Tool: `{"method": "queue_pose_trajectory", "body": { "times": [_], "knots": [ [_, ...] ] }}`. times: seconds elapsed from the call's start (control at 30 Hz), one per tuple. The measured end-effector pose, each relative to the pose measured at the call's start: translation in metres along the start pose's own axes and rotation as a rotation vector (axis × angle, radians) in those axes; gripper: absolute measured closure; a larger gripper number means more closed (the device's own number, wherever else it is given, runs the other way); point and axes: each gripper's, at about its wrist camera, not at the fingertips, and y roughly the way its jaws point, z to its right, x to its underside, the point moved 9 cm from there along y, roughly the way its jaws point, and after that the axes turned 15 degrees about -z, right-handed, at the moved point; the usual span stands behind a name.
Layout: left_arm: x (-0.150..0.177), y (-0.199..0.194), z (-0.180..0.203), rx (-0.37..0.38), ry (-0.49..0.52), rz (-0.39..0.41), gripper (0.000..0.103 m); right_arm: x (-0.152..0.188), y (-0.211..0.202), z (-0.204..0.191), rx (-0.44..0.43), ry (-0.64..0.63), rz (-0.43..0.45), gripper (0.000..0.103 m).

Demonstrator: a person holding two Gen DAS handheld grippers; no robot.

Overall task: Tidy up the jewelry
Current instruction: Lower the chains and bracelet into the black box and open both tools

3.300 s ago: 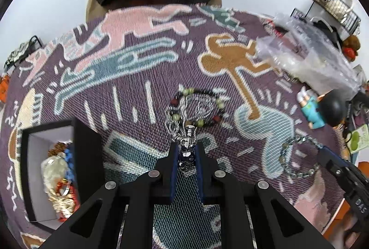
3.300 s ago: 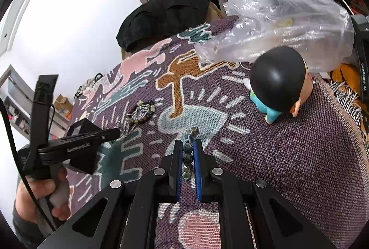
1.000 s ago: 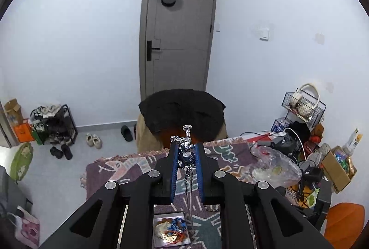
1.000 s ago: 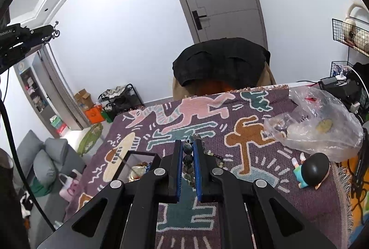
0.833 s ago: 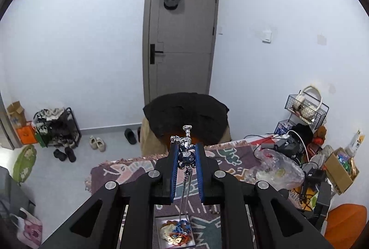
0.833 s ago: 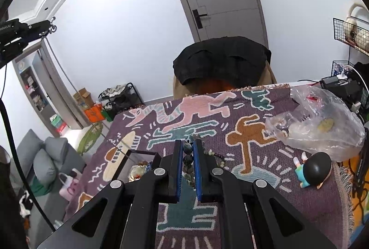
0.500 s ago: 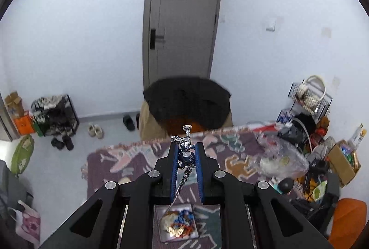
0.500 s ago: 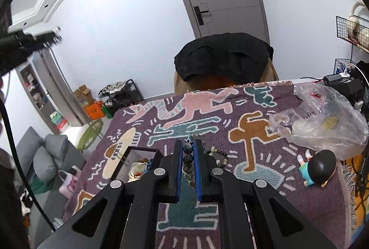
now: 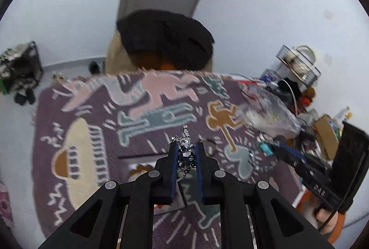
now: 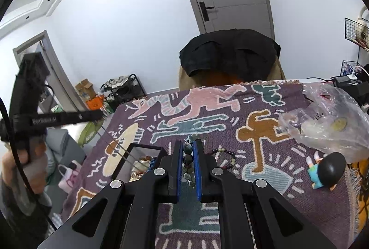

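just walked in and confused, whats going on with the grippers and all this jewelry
A person is sorting jewelry with two handheld grippers. The left gripper is shut on a silver chain necklace, dangling it over the open black box. The right gripper is shut on a beaded bracelet. Another bracelet lies on the patterned blanket.

The table is covered by a purple patterned cloth (image 10: 230,115), on which an open black box (image 10: 147,147) of jewellery at the left, a dark beaded bracelet (image 10: 224,155) near the middle, a crumpled clear plastic bag (image 10: 327,120) and a black-haired figurine (image 10: 327,171) at the right are laid.
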Motion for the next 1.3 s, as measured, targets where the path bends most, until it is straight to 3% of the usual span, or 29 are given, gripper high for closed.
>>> {"method": "queue_pose_trajectory", "body": {
  "times": [0.27,0.63,0.93,1.03,1.1,1.17,1.2,1.23,1.3],
  "knots": [
    [0.012,0.033,-0.029,0.030,-0.068,-0.105,0.088,-0.002,0.023,-0.017,-0.017,-0.026,-0.032,0.093],
    [0.021,0.037,-0.067,0.043,-0.130,-0.108,0.088,-0.006,0.052,-0.040,-0.037,-0.059,-0.079,0.093],
    [0.036,0.022,-0.096,0.001,-0.153,-0.087,0.085,-0.013,0.075,-0.088,-0.071,-0.134,-0.114,0.093],
    [0.041,0.016,-0.106,-0.010,-0.158,-0.077,0.060,-0.014,0.085,-0.102,-0.074,-0.154,-0.125,0.093],
    [0.043,0.009,-0.112,-0.014,-0.166,-0.054,0.034,-0.014,0.092,-0.111,-0.074,-0.164,-0.137,0.093],
    [0.046,0.002,-0.119,-0.019,-0.174,-0.036,0.027,-0.013,0.098,-0.118,-0.059,-0.172,-0.147,0.093],
    [0.046,-0.001,-0.122,-0.019,-0.180,-0.032,0.026,-0.013,0.103,-0.121,-0.055,-0.170,-0.160,0.088],
    [0.047,-0.003,-0.124,-0.019,-0.187,-0.031,0.026,-0.012,0.105,-0.122,-0.063,-0.167,-0.173,0.071],
    [0.049,-0.007,-0.128,-0.024,-0.195,-0.027,0.025,-0.011,0.108,-0.124,-0.089,-0.149,-0.186,0.047]
  ]
}}
